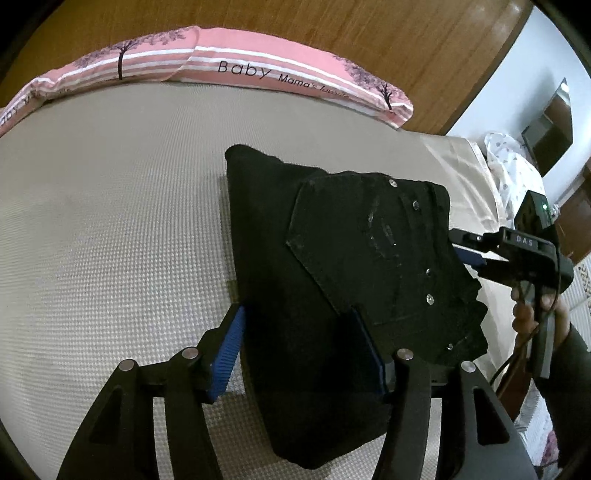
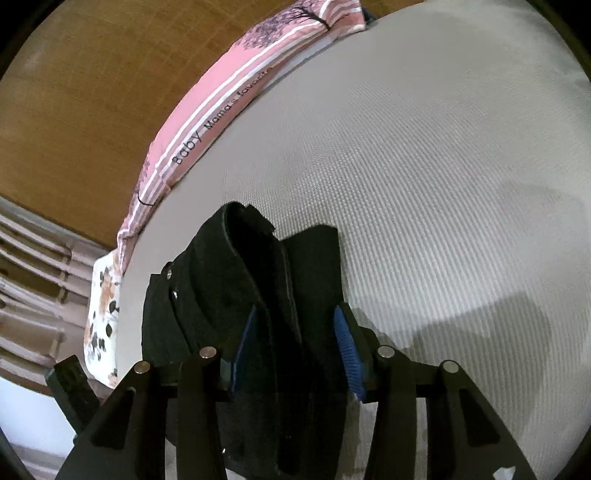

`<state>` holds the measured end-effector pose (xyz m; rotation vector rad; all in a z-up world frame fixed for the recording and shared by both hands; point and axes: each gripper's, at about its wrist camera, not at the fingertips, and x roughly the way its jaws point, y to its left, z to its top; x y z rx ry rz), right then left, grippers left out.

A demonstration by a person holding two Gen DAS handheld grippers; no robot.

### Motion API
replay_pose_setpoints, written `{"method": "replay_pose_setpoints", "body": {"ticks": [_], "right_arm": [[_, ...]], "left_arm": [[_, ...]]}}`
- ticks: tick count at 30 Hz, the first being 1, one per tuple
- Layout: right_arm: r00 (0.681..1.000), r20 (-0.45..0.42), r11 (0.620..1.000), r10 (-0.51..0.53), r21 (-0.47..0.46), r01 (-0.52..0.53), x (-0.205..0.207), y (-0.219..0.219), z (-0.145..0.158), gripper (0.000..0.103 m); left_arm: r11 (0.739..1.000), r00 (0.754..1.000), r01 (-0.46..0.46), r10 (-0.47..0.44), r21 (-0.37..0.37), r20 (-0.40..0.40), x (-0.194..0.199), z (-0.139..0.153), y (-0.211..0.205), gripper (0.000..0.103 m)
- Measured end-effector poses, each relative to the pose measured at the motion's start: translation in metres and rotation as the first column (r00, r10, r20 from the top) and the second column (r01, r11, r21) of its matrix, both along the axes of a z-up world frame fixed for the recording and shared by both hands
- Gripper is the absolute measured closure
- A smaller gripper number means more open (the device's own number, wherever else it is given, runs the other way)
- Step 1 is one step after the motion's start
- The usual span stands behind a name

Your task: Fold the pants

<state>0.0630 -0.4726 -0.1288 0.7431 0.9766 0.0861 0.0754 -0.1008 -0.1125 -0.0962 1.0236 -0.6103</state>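
Note:
Black pants (image 1: 332, 266) lie folded in a thick bundle on the grey bed cover (image 1: 110, 229), back pocket and rivets facing up. My left gripper (image 1: 299, 321) is open, its blue pads either side of the bundle's near edge. My right gripper (image 1: 466, 246) shows at the bundle's right edge in the left wrist view. In the right wrist view the right gripper (image 2: 295, 321) is open with its blue pads astride the folded pants (image 2: 240, 288), which stand bunched between the fingers.
A pink striped pillow (image 1: 229, 66) lies along the wooden headboard (image 1: 332, 29) at the far side. A floral cloth (image 2: 101, 314) hangs at the bed's edge. The person's hand (image 1: 532, 314) holds the right gripper near the bed's right side.

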Motion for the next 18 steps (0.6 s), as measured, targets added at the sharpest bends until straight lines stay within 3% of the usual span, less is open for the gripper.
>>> {"method": "replay_pose_setpoints", "body": {"ticks": [18], "right_arm": [[0.994, 0.097, 0.993, 0.057, 0.100, -0.067, 0.018, -0.016, 0.008, 0.061]], "left_arm": [[1.000, 0.999, 0.003, -0.002, 0.018, -0.039, 0.004, -0.009, -0.004, 0.039]]}}
